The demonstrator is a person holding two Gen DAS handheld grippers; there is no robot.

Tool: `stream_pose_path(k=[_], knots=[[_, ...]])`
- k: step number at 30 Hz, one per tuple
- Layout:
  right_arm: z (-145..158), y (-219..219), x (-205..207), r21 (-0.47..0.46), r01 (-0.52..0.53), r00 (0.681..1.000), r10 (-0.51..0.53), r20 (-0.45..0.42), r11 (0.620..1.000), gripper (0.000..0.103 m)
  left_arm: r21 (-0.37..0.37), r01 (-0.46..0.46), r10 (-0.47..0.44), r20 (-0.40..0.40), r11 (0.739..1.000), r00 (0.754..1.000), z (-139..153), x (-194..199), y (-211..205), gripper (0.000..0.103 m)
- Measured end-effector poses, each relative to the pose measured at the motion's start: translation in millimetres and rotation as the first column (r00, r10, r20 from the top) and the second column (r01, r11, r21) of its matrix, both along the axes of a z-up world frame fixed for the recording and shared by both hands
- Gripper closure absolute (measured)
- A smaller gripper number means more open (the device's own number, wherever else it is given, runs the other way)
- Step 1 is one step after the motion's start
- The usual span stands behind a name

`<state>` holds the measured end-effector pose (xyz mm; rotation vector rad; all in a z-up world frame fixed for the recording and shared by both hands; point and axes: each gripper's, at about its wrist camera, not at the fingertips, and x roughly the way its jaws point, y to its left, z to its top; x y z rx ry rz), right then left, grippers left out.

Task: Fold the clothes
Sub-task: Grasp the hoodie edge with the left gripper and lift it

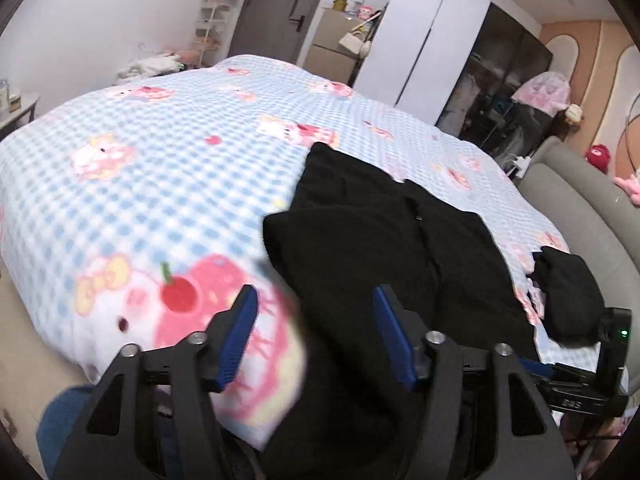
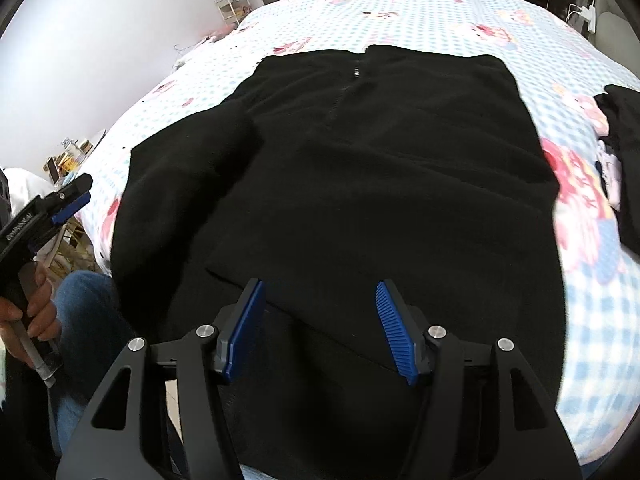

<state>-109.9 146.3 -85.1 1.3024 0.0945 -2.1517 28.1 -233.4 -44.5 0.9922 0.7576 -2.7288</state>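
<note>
A black zip-neck top (image 2: 360,152) lies spread face-up across a bed (image 1: 160,128) with a blue checked cartoon cover, its collar pointing toward the far side and its lower hem hanging toward the near edge, where a person stands. The flat mattress appears to serve as the folding surface, leaving room on both sides of the garment.

The right gripper (image 2: 320,320) hovers just above the hem with its blue pads (image 2: 390,328) set wide apart and nothing between them, seemingly lined up with the middle of the top. The left gripper (image 1: 316,332) is likewise wide open and empty, poised over the garment's left edge near the bed corner; in the right wrist view it sits off the side of the mattress, held by a hand (image 2: 30,312) on its handle.

The left sleeve (image 2: 180,160) lies along the body, partly overlapping it, which would suit either a garment just laid out or one with a side already turned in (the pictures do not settle which). A second dark garment (image 1: 568,292) rests in a compact heap well apart on the right side of the bed, though whether it is folded cannot be told.
</note>
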Motion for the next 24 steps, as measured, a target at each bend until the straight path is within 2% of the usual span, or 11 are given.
stream_pose_path(k=[4,6,7,8,9,13,15,18,19,22,24], knots=[[-8,-8,18,-0.021,0.017,0.998,-0.016,0.066,1.000,0.041,0.172,0.039,-0.048,0.048,0.984,0.998,-33,-46,-29,0.029],[-8,-9,24,-0.009,0.023,0.997,-0.022,0.075,1.000,0.041,0.170,0.017,-0.035,0.103,0.985,0.994,-48,-68,-35,0.029],[-5,-6,25,-0.002,0.031,0.997,-0.031,0.064,1.000,0.041,0.163,0.006,-0.028,0.131,0.987,0.991,-55,-78,-37,0.038],[-3,-3,26,0.005,0.040,0.998,-0.040,0.053,0.999,0.041,0.122,0.014,-0.028,0.119,0.992,0.992,-50,-83,-31,0.072],[0,0,27,0.010,0.051,0.998,-0.052,0.043,0.999,0.041,0.064,0.028,-0.033,0.088,0.998,0.996,-39,-84,-20,0.083],[7,14,21,0.001,0.101,0.995,-0.100,0.029,0.995,0.040,-0.027,0.283,-0.284,-0.018,0.959,0.959,-1,-87,57,0.091],[10,17,18,-0.005,0.118,0.993,-0.117,0.026,0.993,0.040,-0.075,0.410,-0.415,-0.062,0.909,0.908,18,-88,96,0.090],[15,22,12,-0.014,0.143,0.990,-0.143,0.021,0.990,0.040,-0.068,0.610,-0.610,0.022,0.790,0.792,6,-94,160,0.071],[16,24,11,-0.017,0.152,0.988,-0.151,0.020,0.988,0.040,-0.064,0.615,-0.616,0.017,0.786,0.788,4,-89,168,0.064],[21,29,6,-0.026,0.177,0.984,-0.177,0.015,0.984,0.040,-0.032,0.507,-0.507,0.000,0.861,0.862,-4,-72,142,0.033],[24,33,2,-0.032,0.194,0.981,-0.194,0.012,0.980,0.040,-0.007,0.426,-0.426,-0.005,0.905,0.905,-10,-62,122,0.031]])
